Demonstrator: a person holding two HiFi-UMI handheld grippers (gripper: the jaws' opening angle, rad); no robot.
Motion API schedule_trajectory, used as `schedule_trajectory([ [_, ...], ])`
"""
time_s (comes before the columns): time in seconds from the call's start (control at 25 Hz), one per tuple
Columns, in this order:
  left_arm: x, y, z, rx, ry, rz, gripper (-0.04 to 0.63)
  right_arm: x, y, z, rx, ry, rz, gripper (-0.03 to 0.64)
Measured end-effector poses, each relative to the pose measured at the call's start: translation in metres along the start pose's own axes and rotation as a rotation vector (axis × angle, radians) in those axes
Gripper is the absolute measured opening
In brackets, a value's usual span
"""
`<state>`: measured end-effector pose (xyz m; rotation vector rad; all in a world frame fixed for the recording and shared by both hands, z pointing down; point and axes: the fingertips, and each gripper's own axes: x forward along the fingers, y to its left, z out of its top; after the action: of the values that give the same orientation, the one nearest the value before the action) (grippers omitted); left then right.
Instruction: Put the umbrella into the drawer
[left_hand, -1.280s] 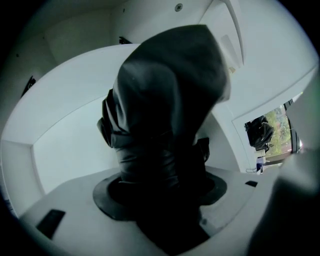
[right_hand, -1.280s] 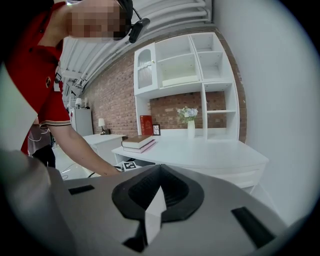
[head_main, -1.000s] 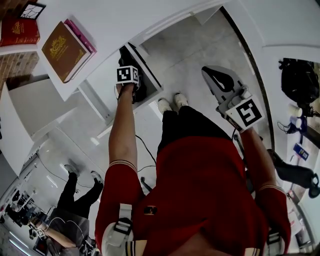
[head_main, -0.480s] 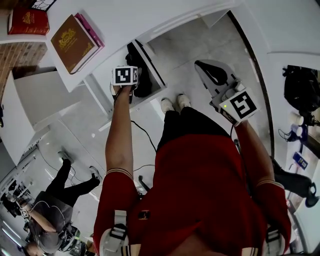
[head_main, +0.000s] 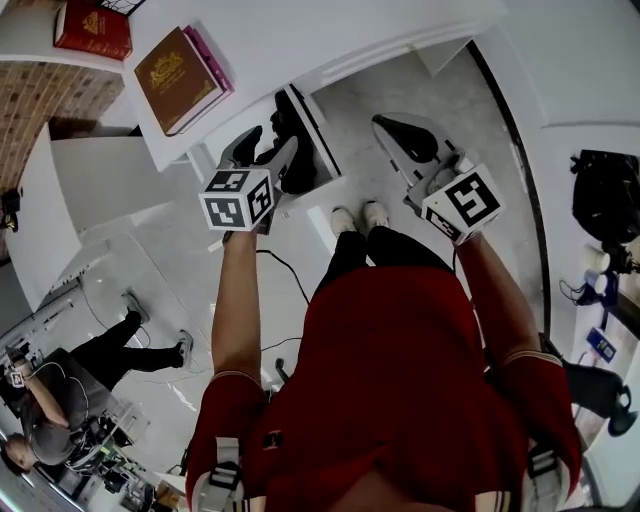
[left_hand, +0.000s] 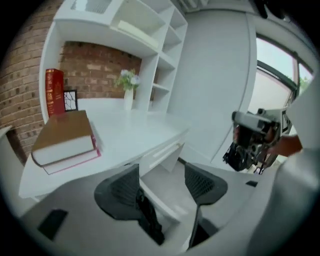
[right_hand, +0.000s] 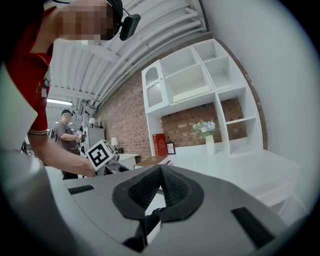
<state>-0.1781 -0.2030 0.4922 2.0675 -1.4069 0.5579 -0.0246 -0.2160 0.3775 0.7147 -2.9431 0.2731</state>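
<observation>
Since a second ago the left tool (head_main: 268, 148) has come up out of the drawer (left_hand: 165, 172) and now hangs above it, level with the edge of the white surface (head_main: 300, 40). Its jaws stand spread and are easing closed, with nothing between them. The black folded umbrella (head_main: 298, 172) shows through the gap only because it lies below, on the drawer's floor against the left wall. The right tool (right_hand: 161, 169) has drifted a little toward the drawer; its pads are pressed together at the tips and hold nothing.

The umbrella looks to be placed, so the put-in step reads as done, with the drawer left pulled out under the surface. From the left gripper view the umbrella's near end seems to run up toward the drawer's front edge, though that part is dark and partly behind a pad, so I can't say whether it clears the rim.

That is the main risk. If the drawer gets pushed in while an end rides over the rim, the umbrella would jam against the surface's underside or tip out onto the floor. A second risk is the left tool clipping the surface's edge, near the brown book (head_main: 180, 65), if it swings sideways while so close.
</observation>
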Motion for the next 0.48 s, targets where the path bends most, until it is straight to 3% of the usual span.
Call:
schedule_trajectory([
  [0.12, -0.043, -0.035, 0.044, -0.026, -0.23, -0.071, 0.267, -0.001, 0.012, 0.016, 0.015, -0.041, 0.02, -0.002],
  [0.24, -0.085, -0.066, 0.08, -0.02, -0.418, -0.119, 0.195, -0.002, 0.029, 0.035, 0.029, -0.092, 0.046, -0.002],
  [0.4, -0.13, -0.091, 0.102, 0.029, -0.546, -0.118, 0.05, -0.007, 0.057, 0.061, 0.017, -0.149, 0.089, -0.002],
  [0.48, -0.149, -0.097, 0.109, 0.043, -0.593, -0.105, 0.017, -0.01, 0.069, 0.075, 0.005, -0.178, 0.107, -0.002],
])
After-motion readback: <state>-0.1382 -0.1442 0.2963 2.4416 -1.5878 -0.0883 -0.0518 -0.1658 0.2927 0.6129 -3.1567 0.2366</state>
